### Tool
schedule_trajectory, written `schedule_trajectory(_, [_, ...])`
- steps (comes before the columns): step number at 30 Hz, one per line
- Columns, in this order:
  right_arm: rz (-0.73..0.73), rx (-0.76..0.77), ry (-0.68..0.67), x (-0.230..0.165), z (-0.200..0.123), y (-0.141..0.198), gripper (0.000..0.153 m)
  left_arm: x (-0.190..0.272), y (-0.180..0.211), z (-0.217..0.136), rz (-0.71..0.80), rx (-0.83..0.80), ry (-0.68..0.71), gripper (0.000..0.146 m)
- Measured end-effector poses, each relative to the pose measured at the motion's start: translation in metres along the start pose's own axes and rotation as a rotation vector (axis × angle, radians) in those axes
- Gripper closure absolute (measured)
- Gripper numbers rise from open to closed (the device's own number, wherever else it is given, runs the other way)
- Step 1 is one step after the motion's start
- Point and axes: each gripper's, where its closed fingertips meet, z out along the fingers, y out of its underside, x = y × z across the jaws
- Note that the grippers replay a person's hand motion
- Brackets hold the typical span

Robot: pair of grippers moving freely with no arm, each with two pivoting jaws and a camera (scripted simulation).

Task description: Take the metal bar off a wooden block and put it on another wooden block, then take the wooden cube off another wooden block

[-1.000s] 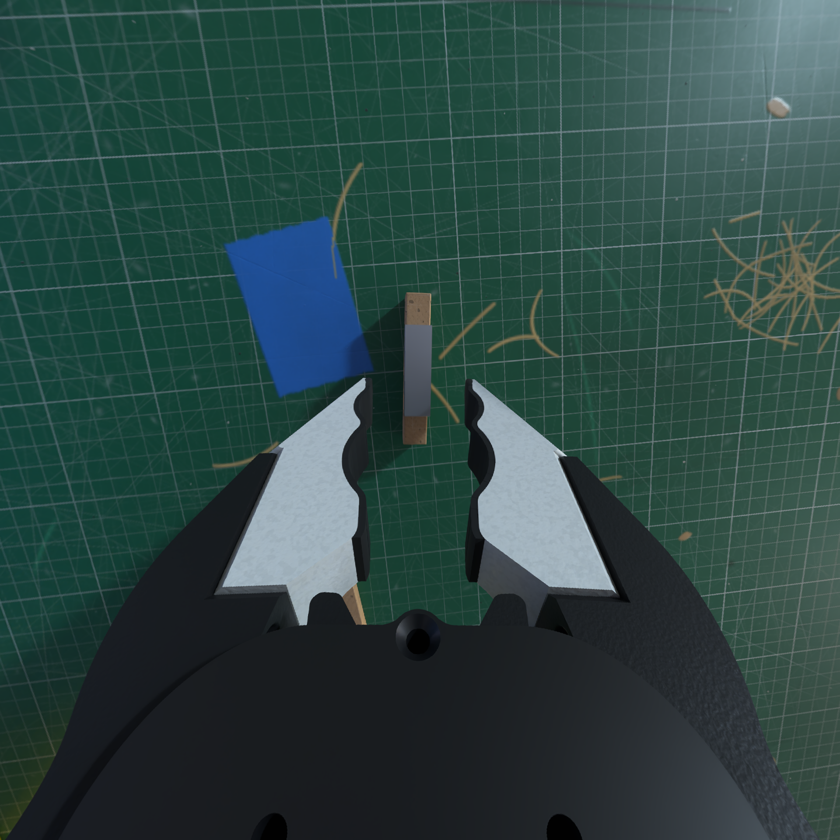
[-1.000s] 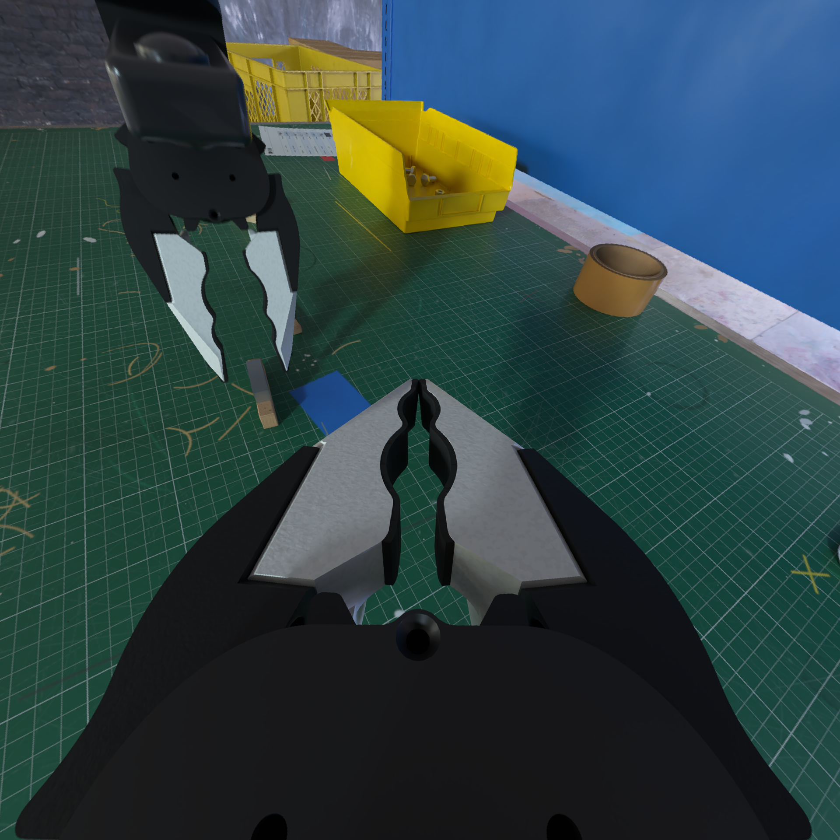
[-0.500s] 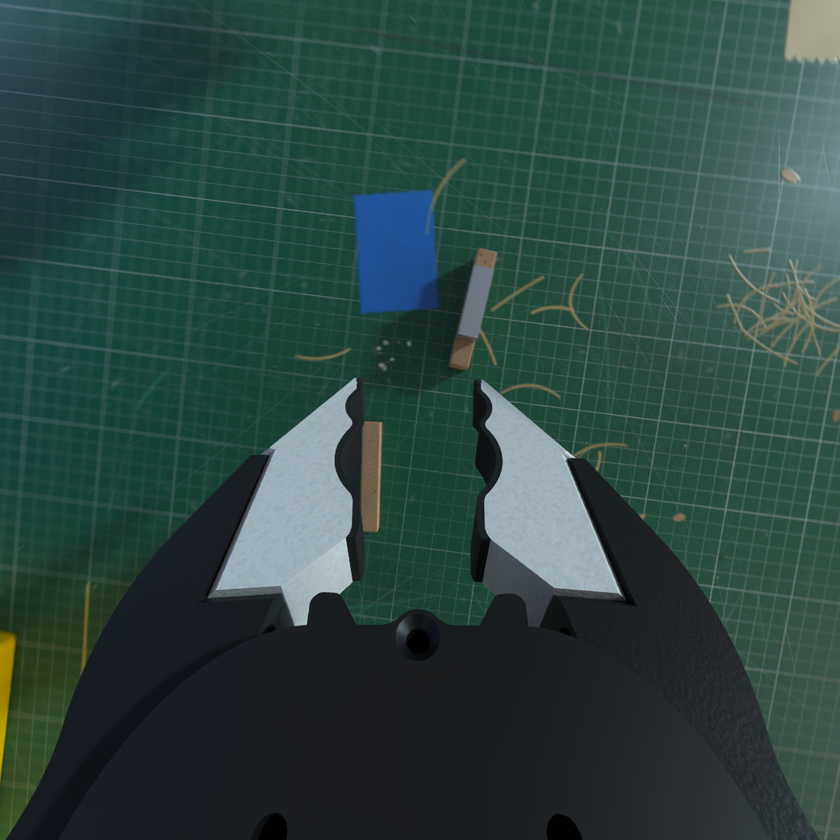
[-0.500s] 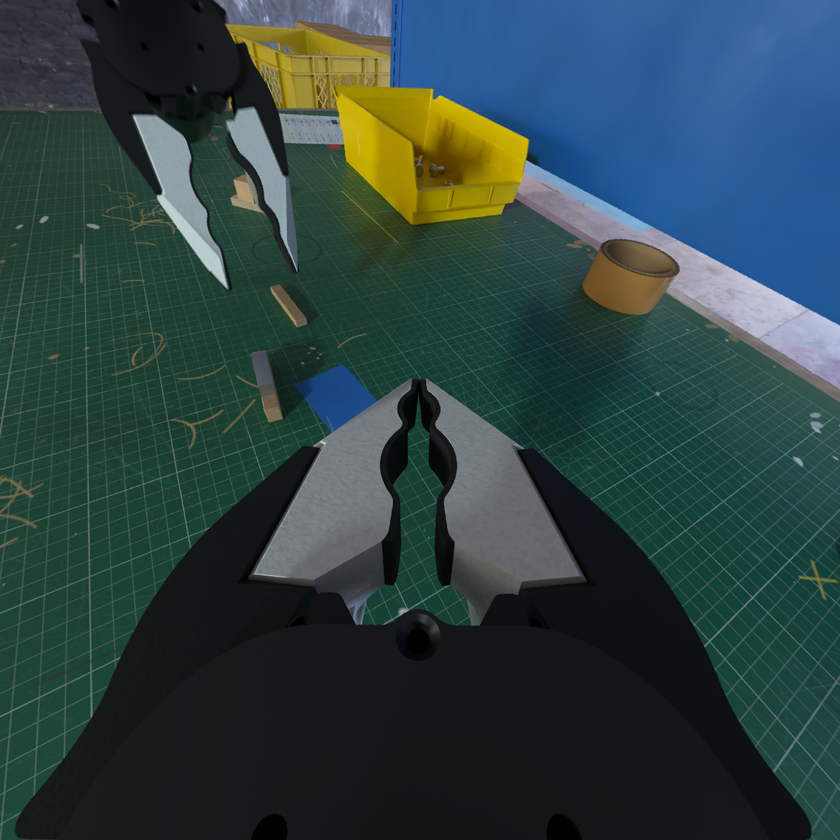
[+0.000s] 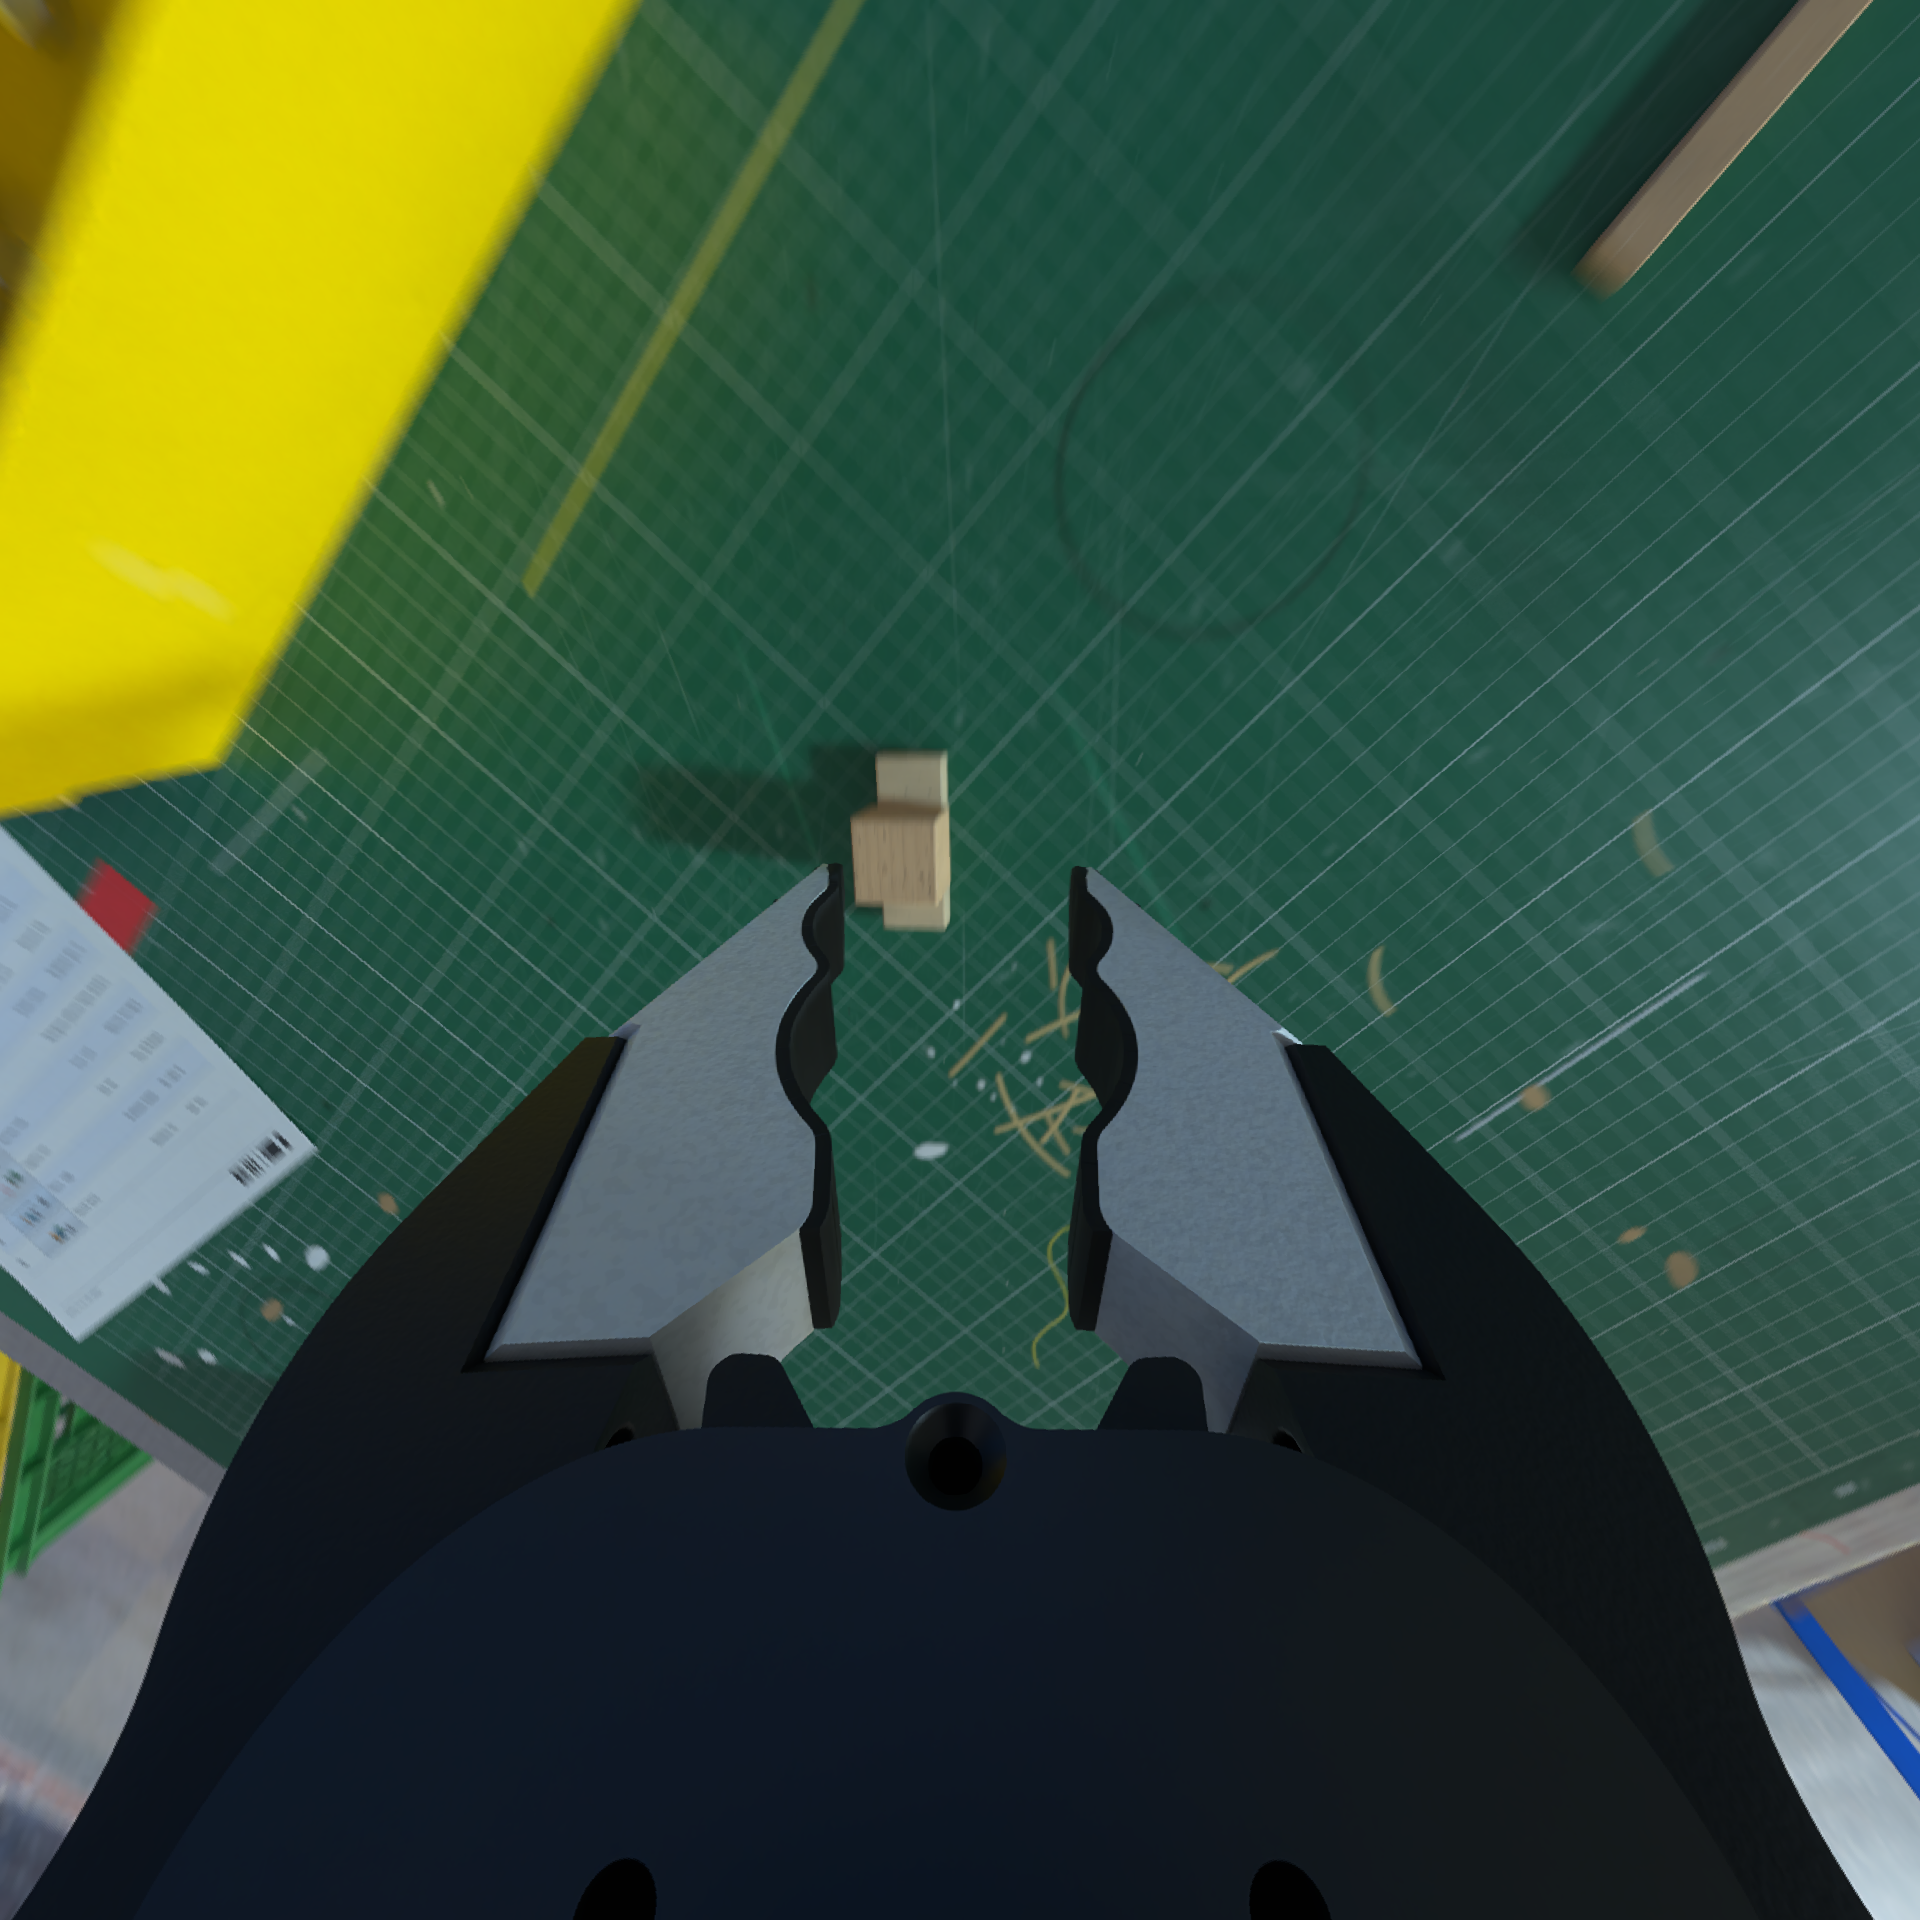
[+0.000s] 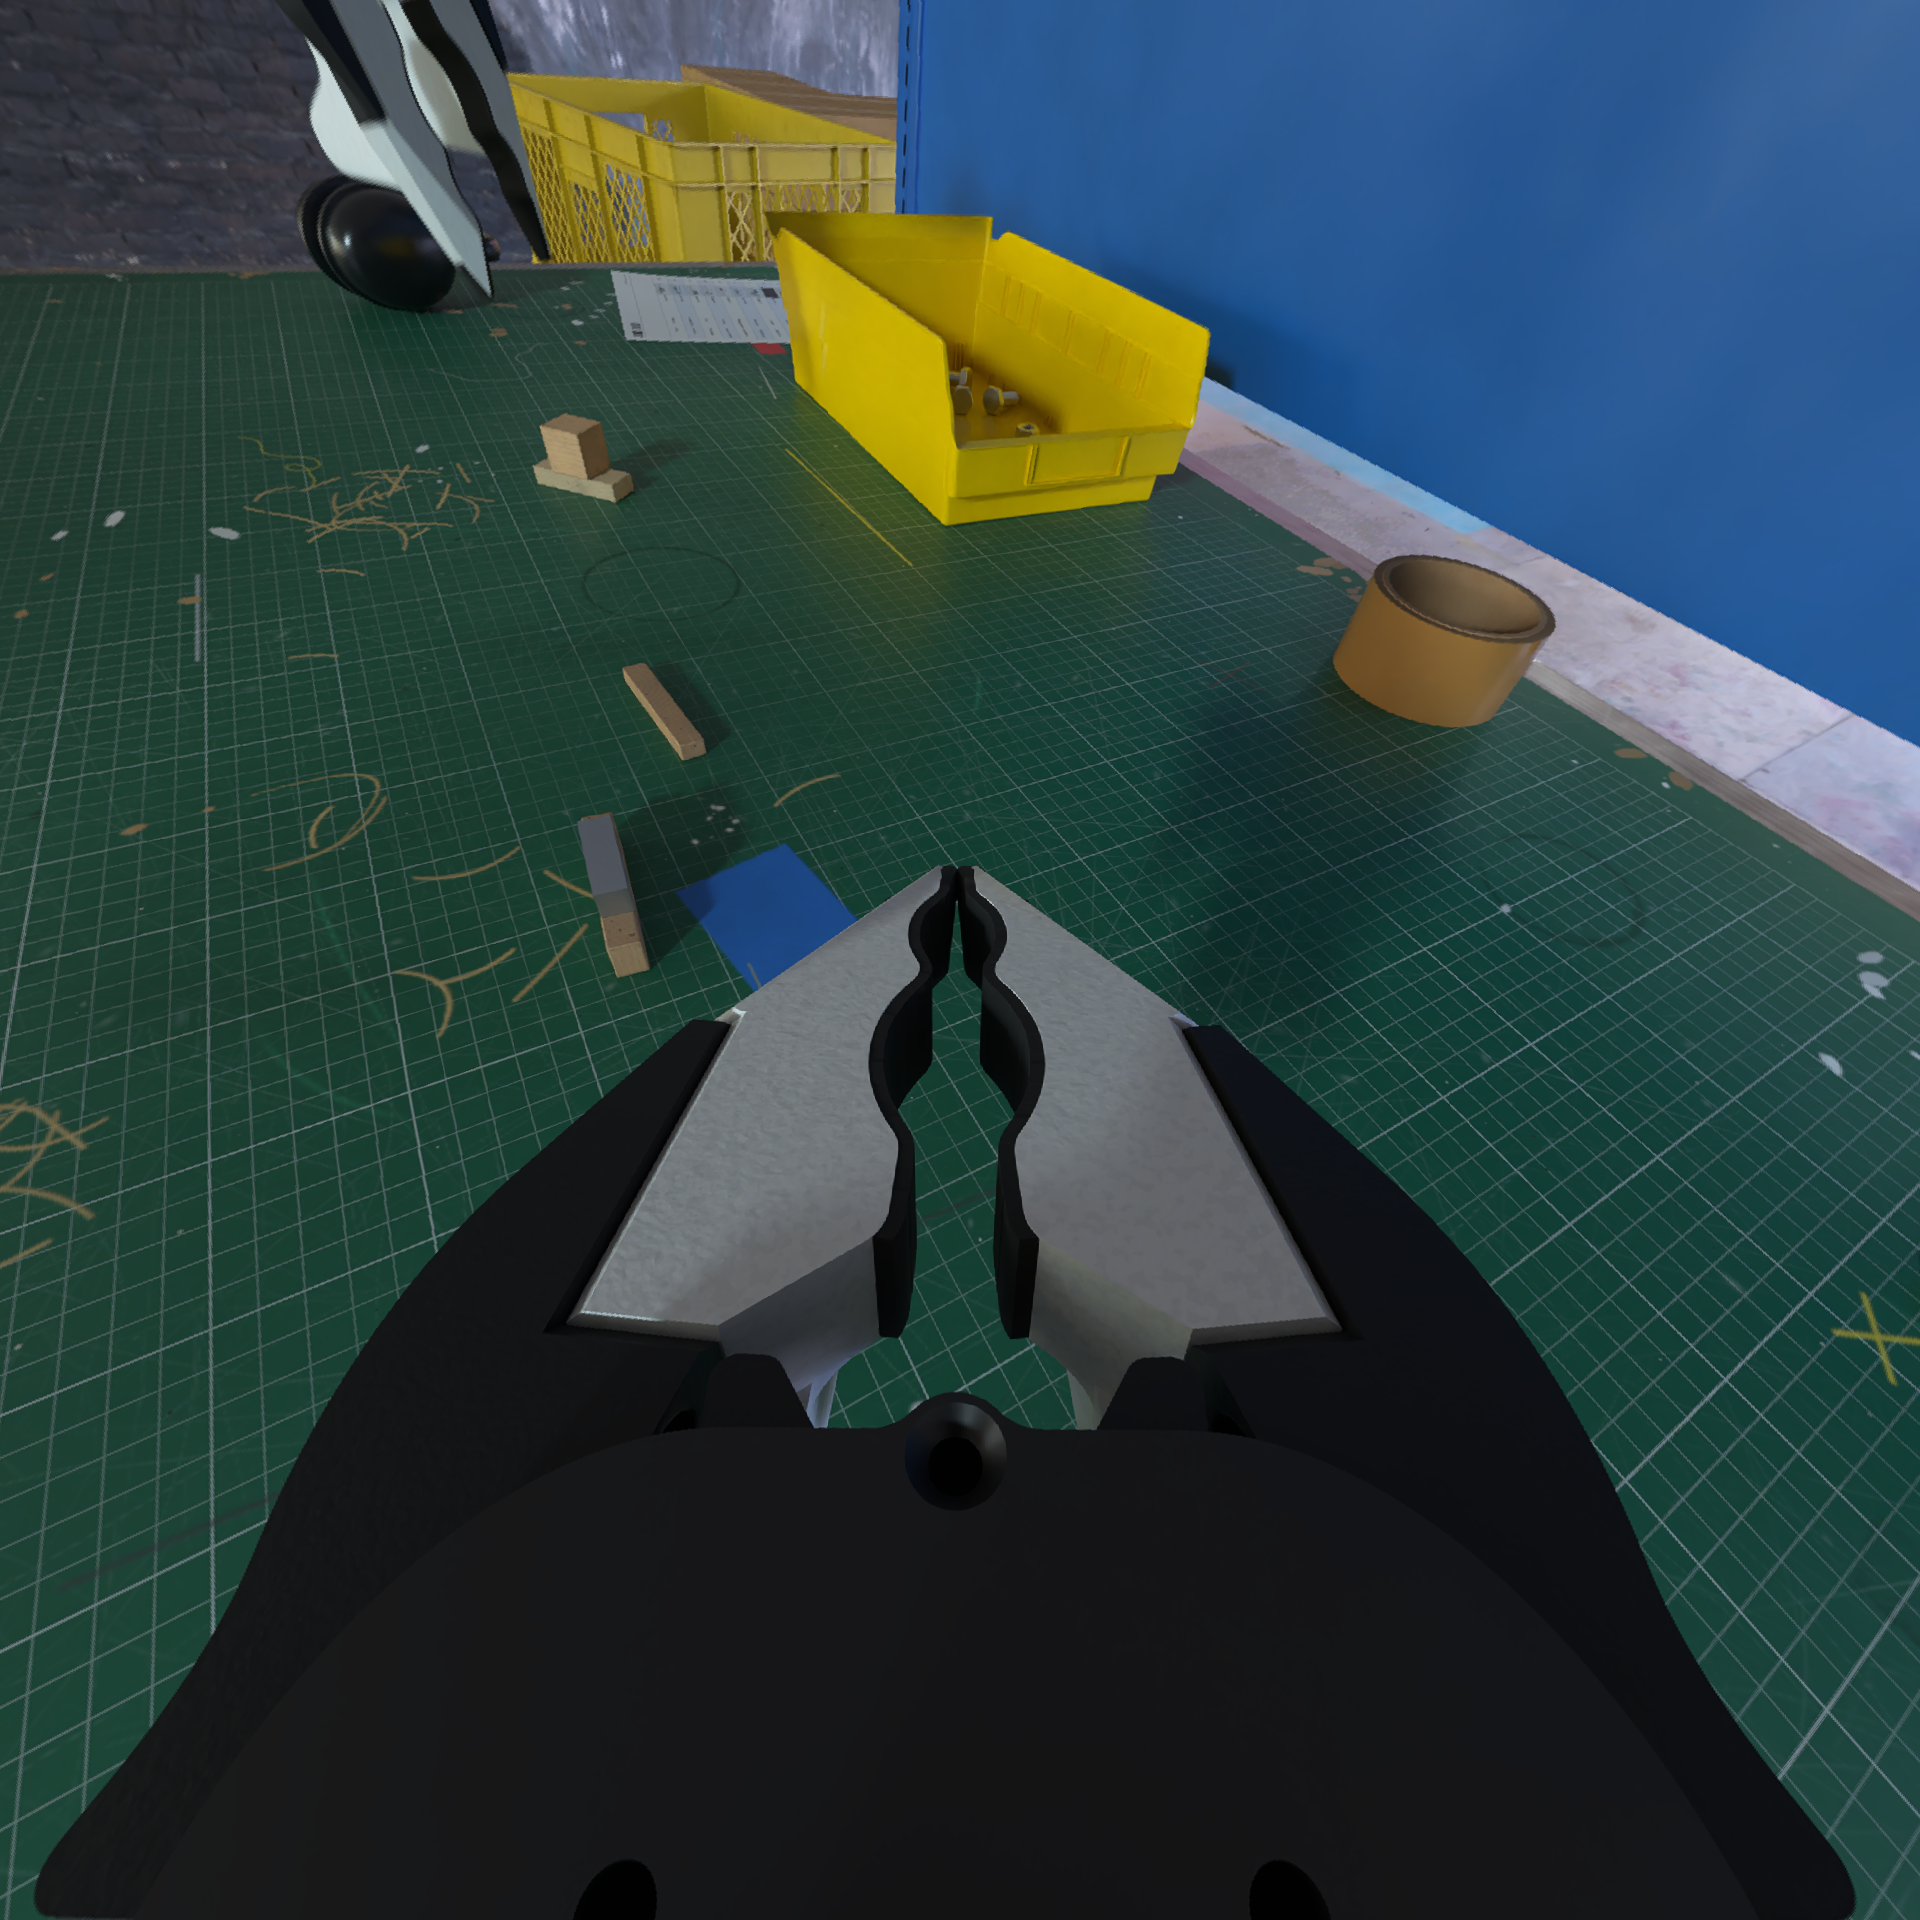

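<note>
A wooden cube (image 5: 900, 860) (image 6: 575, 444) stands on a flat wooden block (image 5: 912, 774) (image 6: 584, 482). My left gripper (image 5: 953, 881) is open and empty, high above them, with the cube just beyond its left fingertip; it also shows at the top left of the right wrist view (image 6: 509, 249). A grey metal bar (image 6: 605, 854) lies on another wooden block (image 6: 625, 941) on the mat. A bare wooden block (image 6: 664, 711) (image 5: 1714, 140) lies between the two stacks. My right gripper (image 6: 957, 873) is shut and empty, low over the mat, right of the bar.
A yellow bin (image 6: 987, 364) (image 5: 239, 364) holding bolts stands at the back. A yellow crate (image 6: 696, 171) is behind it. A brown tape roll (image 6: 1442, 639) sits by the blue wall. A blue patch (image 6: 764, 909), a printed sheet (image 5: 114, 1122) and wood shavings (image 6: 364, 504) lie on the green mat.
My left gripper has risen and moved far back, from over the bar and bare block to above the cube stack. My right gripper stayed shut and nearly still.
</note>
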Motion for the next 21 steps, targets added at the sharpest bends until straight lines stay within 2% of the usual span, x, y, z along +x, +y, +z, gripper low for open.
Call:
schedule_trajectory(3, [-0.014,-0.008,0.000,-0.003,0.002,-0.001,0.153,-0.004,0.030,0.036,-0.014,-0.123,0.021,0.094])
schedule_trajectory(8, [-0.026,0.000,0.013,-0.002,0.000,-0.006,0.153,-0.010,0.041,0.067,-0.030,-0.158,0.012,0.084])
schedule_trajectory(13, [-0.008,0.010,0.023,0.000,-0.004,-0.007,0.153,-0.016,0.042,0.081,-0.031,-0.186,-0.001,0.098])
schedule_trajectory(16, [0.002,0.013,0.033,0.000,-0.007,-0.006,0.153,-0.017,0.041,0.083,-0.028,-0.194,-0.013,0.119])
schedule_trajectory(21, [0.057,0.024,0.112,0.012,-0.015,-0.002,0.153,-0.024,0.031,0.061,-0.052,-0.117,-0.116,0.119])
